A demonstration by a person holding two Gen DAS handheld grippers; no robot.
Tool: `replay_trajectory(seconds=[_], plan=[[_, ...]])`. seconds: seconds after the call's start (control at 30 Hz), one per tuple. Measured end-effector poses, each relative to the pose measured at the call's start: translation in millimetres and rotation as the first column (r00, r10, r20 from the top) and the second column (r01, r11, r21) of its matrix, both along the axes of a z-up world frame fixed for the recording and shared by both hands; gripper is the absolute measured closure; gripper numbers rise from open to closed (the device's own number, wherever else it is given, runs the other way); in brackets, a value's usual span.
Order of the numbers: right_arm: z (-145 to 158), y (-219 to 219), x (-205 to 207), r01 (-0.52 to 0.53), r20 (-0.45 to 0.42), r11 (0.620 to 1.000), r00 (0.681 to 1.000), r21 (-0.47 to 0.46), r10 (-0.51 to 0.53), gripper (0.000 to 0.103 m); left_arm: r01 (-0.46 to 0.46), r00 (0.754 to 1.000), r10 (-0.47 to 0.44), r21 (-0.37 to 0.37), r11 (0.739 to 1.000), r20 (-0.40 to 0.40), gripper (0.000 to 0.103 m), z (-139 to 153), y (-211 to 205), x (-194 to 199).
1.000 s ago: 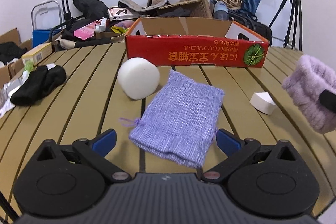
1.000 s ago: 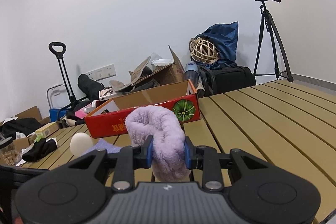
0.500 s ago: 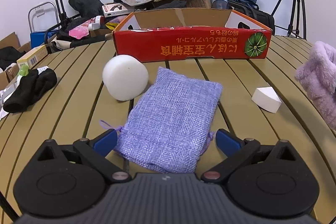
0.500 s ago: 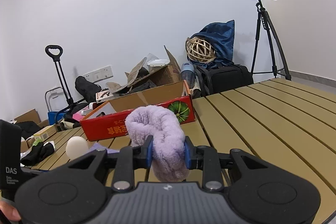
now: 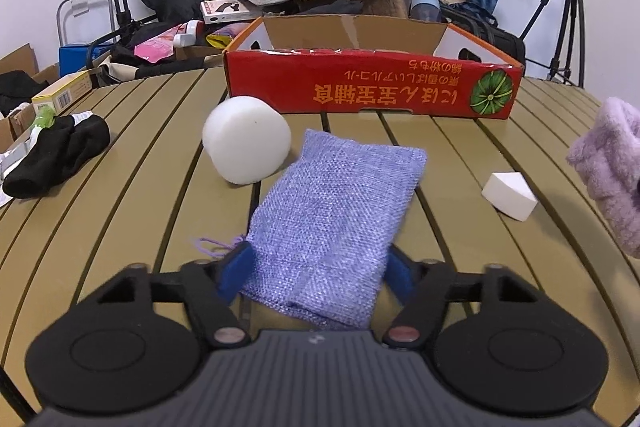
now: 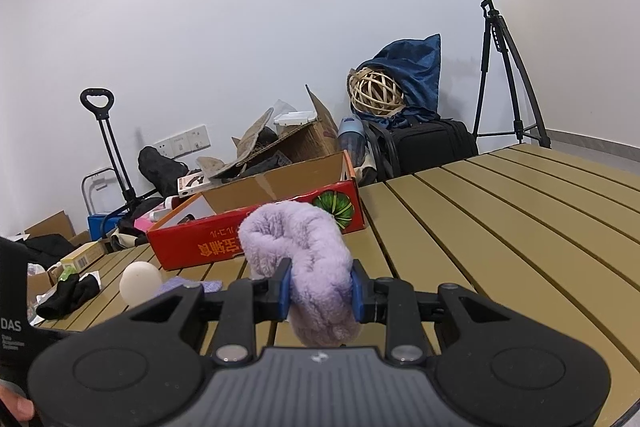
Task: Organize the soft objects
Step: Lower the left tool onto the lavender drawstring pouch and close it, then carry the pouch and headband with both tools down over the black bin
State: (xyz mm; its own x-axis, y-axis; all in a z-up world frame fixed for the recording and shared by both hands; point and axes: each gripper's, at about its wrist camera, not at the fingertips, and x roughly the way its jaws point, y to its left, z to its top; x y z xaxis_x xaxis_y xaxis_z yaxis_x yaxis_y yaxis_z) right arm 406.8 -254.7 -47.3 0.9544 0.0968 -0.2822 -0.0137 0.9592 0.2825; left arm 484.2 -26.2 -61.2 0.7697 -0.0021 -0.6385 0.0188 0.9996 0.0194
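The purple woven pouch (image 5: 332,223) lies flat on the slatted tabletop (image 5: 120,195), its near end between the blue pads of the left tongs (image 5: 316,277). Those jaws have just been closing, and both pads now sit against the pouch's sides, with the fabric bunched slightly between them; its drawstring (image 5: 216,245) trails out to the left. Just beyond the pouch, touching its far left corner, rests a white foam cylinder (image 5: 246,139). A small white foam wedge (image 5: 509,195) sits apart on the right. Behind them stands the open red cardboard box (image 5: 372,93), its printed lettering upside down from here. A pair of black socks (image 5: 56,159) lies well off to the left near the tabletop's edge.

The right tongs (image 6: 320,289) are clenched on a fluffy lilac piece (image 6: 304,263), held up above the tabletop, with the fuzzy bulk spilling above and below the pads. Past the tabletop, clutter is piled against the wall, and a tripod with a camera (image 6: 502,63) stands in the corner.
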Motion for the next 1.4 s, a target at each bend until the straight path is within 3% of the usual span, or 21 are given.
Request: replay_trajectory(seconds=[0.13, 0.2, 0.3, 0.77, 1.17, 1.4], plan=[[0, 0, -1, -0.002, 0.0, 1.0, 1.0, -0.001, 0.002, 0.075, 0.014, 1.0, -0.014, -0.021, 1.0, 0.009, 0.061, 3, 3, -4], [0, 0, 0, -0.005, -0.001, 1.0, 1.0, 0.002, 0.005, 0.075, 0.02, 1.0, -0.019, -0.023, 1.0, 0.017, 0.077, 5, 3, -6], [2, -1, -1, -0.006, 0.003, 1.0, 1.0, 0.006, 0.006, 0.075, 0.019, 0.999, -0.018, -0.019, 1.0, 0.034, 0.087, 8, 3, -9], [6, -3, -11, -0.03, 0.025, 1.0, 0.999, 0.008, 0.03, 0.075, 0.01, 0.985, -0.02, 0.06, 0.998, 0.17, 0.091, 36, -6, -53], [14, 0, -35, -0.085, 0.058, 0.996, 0.994, -0.037, 0.087, 0.075, 0.015, 0.973, -0.024, 0.042, 0.999, 0.229, 0.091, 65, -7, -104], [21, 0, -64, -0.119, 0.085, 0.992, 0.989, -0.051, 0.123, 0.075, 0.017, 0.968, -0.012, -0.018, 1.0, 0.251, 0.091, 74, -3, -149]])
